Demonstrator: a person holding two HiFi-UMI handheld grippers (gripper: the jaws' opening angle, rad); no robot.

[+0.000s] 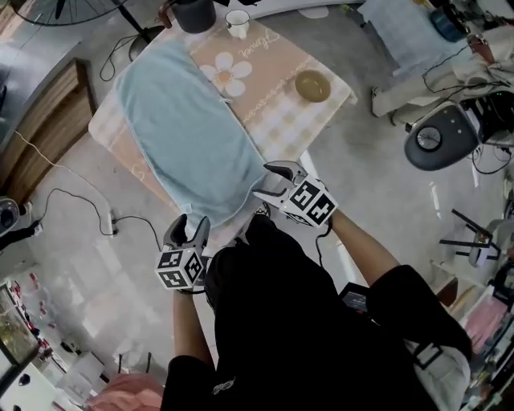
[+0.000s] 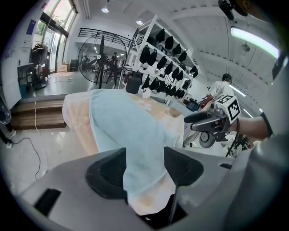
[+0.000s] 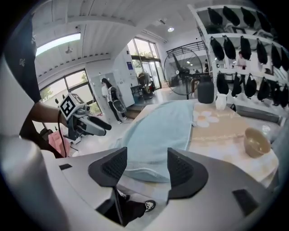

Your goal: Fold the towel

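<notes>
A light blue towel [image 1: 189, 132] lies lengthwise on a table covered with a peach checked tablecloth [image 1: 277, 60]. The towel's near end droops over the table's near edge. My left gripper [image 1: 189, 227] is open at the hanging left corner. In the left gripper view that corner of the towel [image 2: 135, 135] hangs between the open jaws of the left gripper [image 2: 145, 167]. My right gripper [image 1: 270, 182] is open at the towel's near right edge. In the right gripper view the towel's hem [image 3: 149, 171] lies just beyond the right gripper [image 3: 146, 168], not pinched.
On the tablecloth stand a tan bowl [image 1: 312, 86], a white cup [image 1: 237, 22] and a dark container [image 1: 195, 14] at the far end. A wooden step [image 1: 44, 128] and a floor cable [image 1: 80, 201] lie left; chairs and gear [image 1: 438, 136] crowd the right.
</notes>
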